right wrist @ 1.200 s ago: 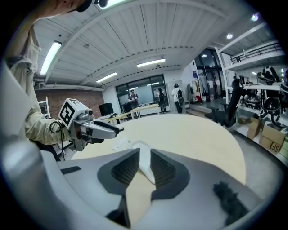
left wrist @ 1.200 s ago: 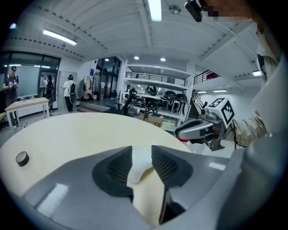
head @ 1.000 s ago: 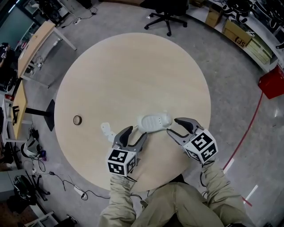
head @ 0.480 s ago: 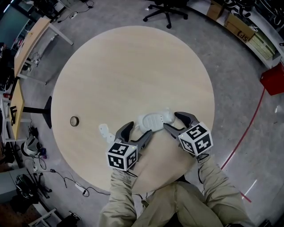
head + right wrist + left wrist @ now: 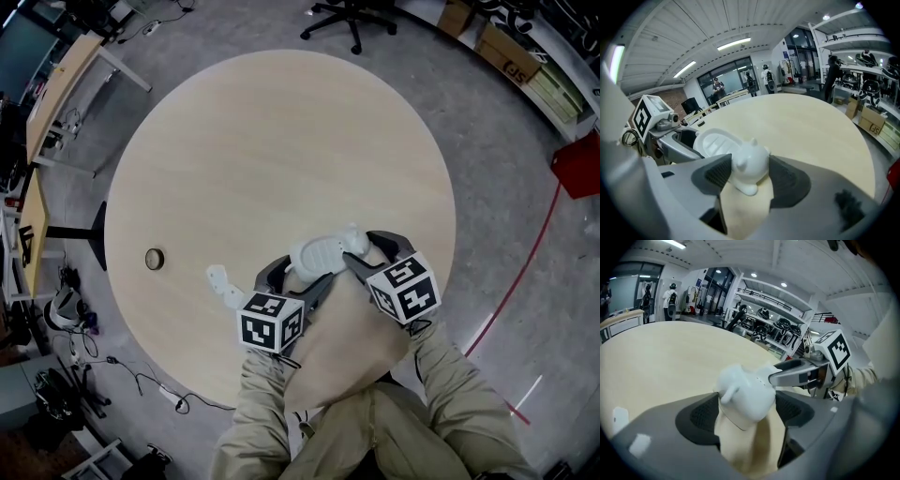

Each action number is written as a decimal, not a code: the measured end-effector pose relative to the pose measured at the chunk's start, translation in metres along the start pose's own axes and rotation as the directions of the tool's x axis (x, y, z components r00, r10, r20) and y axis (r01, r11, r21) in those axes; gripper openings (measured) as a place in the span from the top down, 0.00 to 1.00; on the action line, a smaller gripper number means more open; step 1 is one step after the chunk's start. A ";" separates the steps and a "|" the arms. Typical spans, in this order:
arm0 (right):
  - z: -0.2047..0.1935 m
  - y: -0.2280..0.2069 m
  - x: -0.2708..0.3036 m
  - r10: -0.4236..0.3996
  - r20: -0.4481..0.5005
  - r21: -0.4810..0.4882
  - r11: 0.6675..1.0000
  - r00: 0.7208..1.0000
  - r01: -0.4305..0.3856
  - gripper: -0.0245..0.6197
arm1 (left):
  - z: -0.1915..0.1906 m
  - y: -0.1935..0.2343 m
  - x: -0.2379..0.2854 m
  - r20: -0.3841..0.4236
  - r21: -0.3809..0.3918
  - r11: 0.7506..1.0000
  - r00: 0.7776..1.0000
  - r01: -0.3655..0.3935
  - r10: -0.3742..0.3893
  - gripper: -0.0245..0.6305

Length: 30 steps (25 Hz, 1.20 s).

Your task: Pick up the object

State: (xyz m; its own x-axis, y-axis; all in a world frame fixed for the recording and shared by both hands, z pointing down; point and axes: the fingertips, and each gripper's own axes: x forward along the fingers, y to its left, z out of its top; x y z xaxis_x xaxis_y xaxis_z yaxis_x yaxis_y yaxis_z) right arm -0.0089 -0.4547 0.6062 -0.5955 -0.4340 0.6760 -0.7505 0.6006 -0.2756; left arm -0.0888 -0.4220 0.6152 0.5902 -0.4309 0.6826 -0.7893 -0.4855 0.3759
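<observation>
Round table [image 5: 281,141]: all the work sits at the edge nearest me, where both my tongs meet. The far half plays no part.

Left tongs [image 5: 302,272]: closed on the plain rounded end of the dish. In the left gripper view [image 5: 746,405] both ribbed pads press against its sides.

Right tongs [image 5: 364,248]: closed on the eared head end. In the right gripper view [image 5: 747,180] the head is wedged between the pads.

White animal-shaped dish [image 5: 323,251]: it bridges my two tongs. Its long axis runs from one pair to the other, with the ribbed tray part [image 5: 715,143] in the middle. Neither hand is nearer, since each already has an end.

Lift, as I judge it: both hands must rise together and keep their spacing, or the dish will twist along that axis. I cannot tell whether it is already clear of the tabletop.

Small white piece [image 5: 223,281]: just outside my left tongs, apart from them.

Small ring [image 5: 154,259]: further out on the same side, well apart.
</observation>
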 end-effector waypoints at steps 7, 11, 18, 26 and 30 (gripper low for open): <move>0.005 -0.001 -0.005 -0.036 -0.006 -0.038 0.999 0.999 0.036 0.56 | 0.005 -0.003 -0.001 -0.003 0.038 0.999 1.000 -0.016 0.016 0.39; 0.014 0.004 -0.015 -0.048 0.027 -0.054 0.997 0.999 0.049 0.56 | 0.013 -0.007 -0.011 0.032 0.056 0.998 0.999 -0.021 0.019 0.39; 0.038 0.031 -0.044 -0.055 0.120 -0.088 0.994 0.991 0.065 0.56 | 0.030 -0.021 -0.051 0.124 0.119 0.991 0.991 -0.060 0.045 0.39; 0.076 0.082 -0.107 -0.060 0.282 -0.163 0.981 0.957 0.109 0.56 | 0.055 -0.057 -0.127 0.278 0.235 0.962 0.958 -0.140 0.072 0.39; 0.083 0.119 -0.147 -0.058 0.366 -0.206 0.968 0.929 0.142 0.56 | 0.053 -0.083 -0.172 0.357 0.279 0.943 0.931 -0.181 0.073 0.39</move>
State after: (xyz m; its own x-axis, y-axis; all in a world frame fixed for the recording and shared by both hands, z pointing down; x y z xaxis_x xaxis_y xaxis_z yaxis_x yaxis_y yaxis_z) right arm -0.0340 -0.3751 0.4175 -0.6144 -0.6836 0.3939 -0.7521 0.6584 -0.0304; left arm -0.1159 -0.3481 0.4329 0.5522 -0.7084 0.4396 -0.8041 -0.5919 0.0563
